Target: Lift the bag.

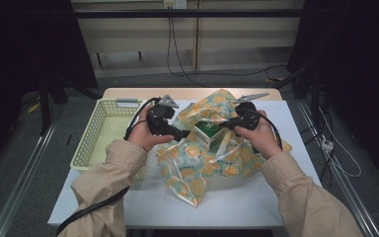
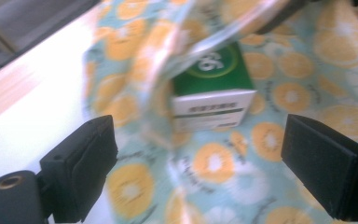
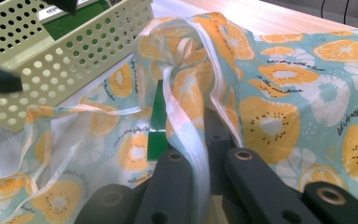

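Gaping orange-slice bag (image 1: 212, 163) — green-white box (image 1: 208, 134)

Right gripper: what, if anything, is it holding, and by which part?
The right gripper is shut on the orange-print bag, pinching its white edge strip at the opening.

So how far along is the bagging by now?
The green box sits at the mouth of the orange-print bag. The right gripper pinches the bag's edge up; the left gripper stands open beside it. Getting the box fully inside appears to be left.
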